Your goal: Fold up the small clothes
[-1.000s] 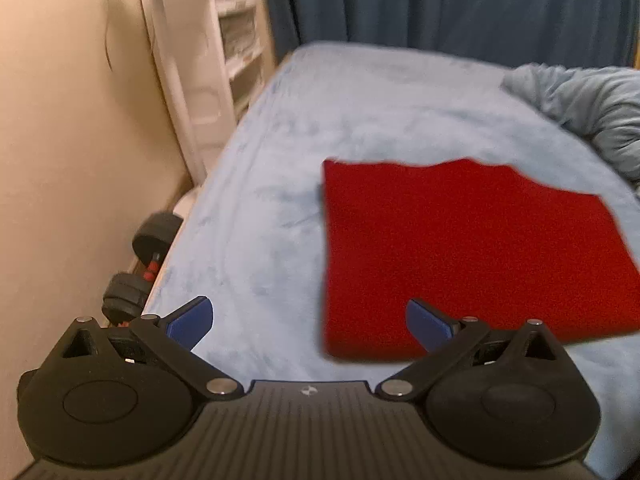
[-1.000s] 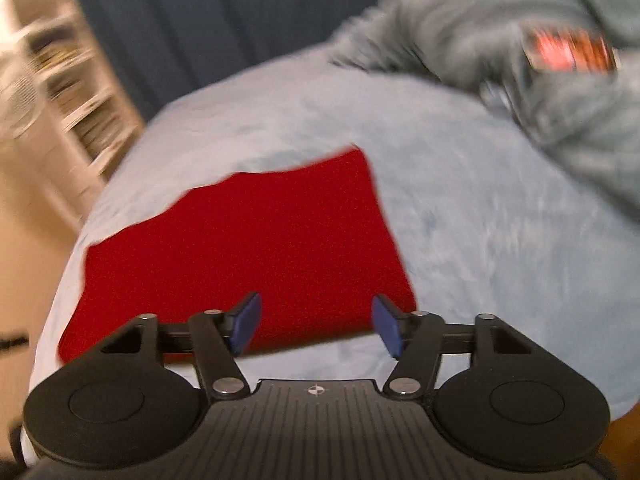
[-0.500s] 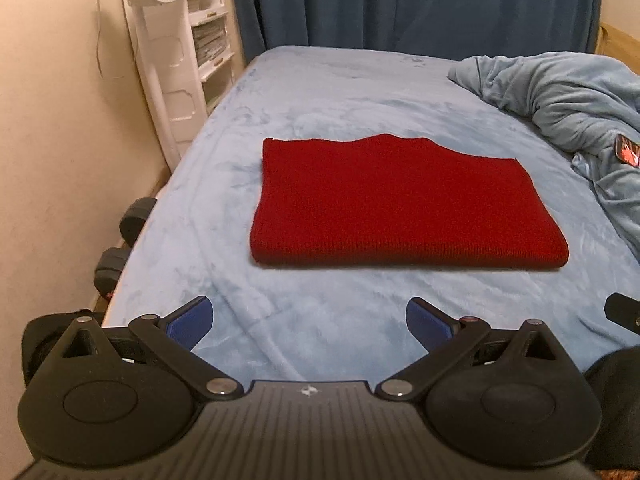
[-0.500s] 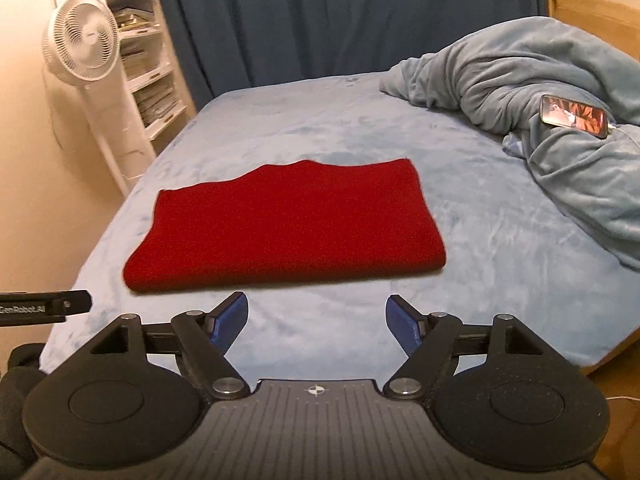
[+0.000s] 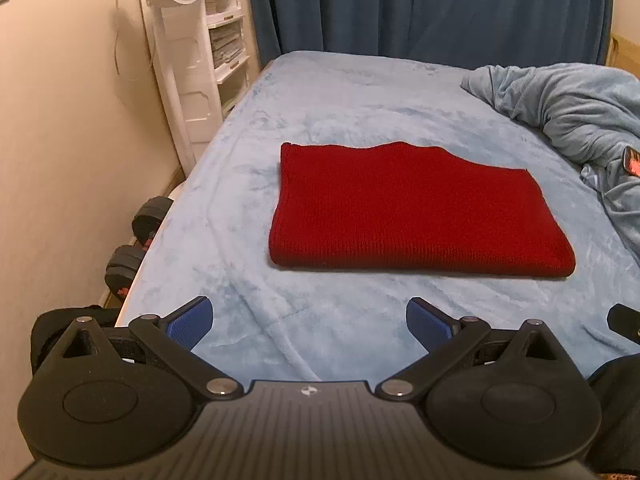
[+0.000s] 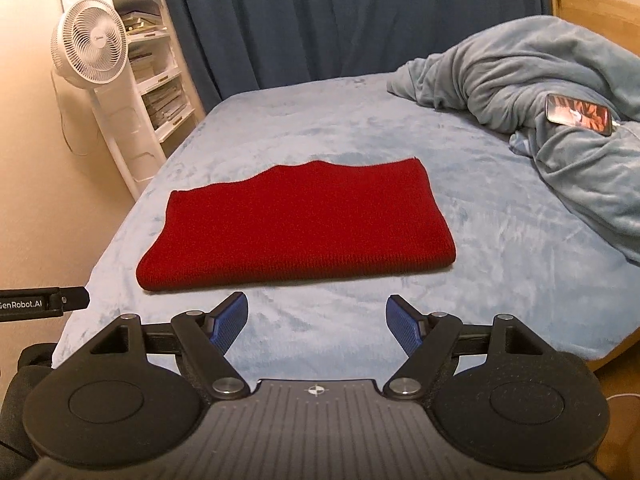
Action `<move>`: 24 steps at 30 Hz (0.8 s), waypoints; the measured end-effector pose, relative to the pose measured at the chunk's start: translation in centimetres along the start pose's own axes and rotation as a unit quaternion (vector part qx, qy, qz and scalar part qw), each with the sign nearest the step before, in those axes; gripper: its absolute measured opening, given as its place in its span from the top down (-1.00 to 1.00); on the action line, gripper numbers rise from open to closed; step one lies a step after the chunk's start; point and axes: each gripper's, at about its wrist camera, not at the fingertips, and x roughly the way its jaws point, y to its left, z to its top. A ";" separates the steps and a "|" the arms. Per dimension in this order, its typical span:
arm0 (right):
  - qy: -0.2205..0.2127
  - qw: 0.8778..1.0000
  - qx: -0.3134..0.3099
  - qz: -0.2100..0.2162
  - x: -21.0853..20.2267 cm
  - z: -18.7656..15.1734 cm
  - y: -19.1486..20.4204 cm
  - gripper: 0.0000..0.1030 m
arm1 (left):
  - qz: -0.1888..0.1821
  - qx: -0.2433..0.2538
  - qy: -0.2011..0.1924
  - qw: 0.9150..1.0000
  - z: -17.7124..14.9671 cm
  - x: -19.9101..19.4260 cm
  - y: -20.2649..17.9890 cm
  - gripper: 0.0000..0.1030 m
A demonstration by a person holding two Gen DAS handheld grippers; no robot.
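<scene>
A red knitted garment (image 5: 416, 210) lies folded into a flat rectangle on the light blue bed cover (image 5: 320, 104); the right wrist view shows the same red garment (image 6: 296, 228) from its other side. My left gripper (image 5: 310, 320) hovers over the near edge of the bed, short of the garment, open with nothing between its blue pads (image 5: 188, 320). My right gripper (image 6: 316, 320) also hangs in front of the garment's near fold, open and empty. Neither gripper touches the cloth.
A rumpled blue blanket (image 6: 540, 92) with a phone (image 6: 578, 114) on it fills the bed's right side. A white fan (image 6: 90, 50) and shelf unit (image 5: 224, 48) stand at the left wall, dumbbells (image 5: 136, 240) on the floor below. A dark blue curtain (image 6: 340, 16) hangs behind.
Both grippers have drawn back from the red garment toward the near edge of the bed and risen a little. The right gripper's jaws have spread wider. The garment lies still.
</scene>
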 end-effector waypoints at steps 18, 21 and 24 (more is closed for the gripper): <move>0.015 1.000 0.026 -0.006 5.9 1.3 -2.8 -0.51 | 0.032 0.011 0.037 0.999 2.9 5.9 -2.0 -0.99; 0.020 0.999 0.039 -0.009 7.4 1.8 -3.8 -0.51 | 0.036 0.011 0.047 0.998 3.5 7.4 -2.6 -0.99; 0.020 0.998 0.052 -0.010 8.9 2.3 -4.6 -0.51 | 0.040 0.011 0.052 0.998 4.1 8.7 -3.2 -0.99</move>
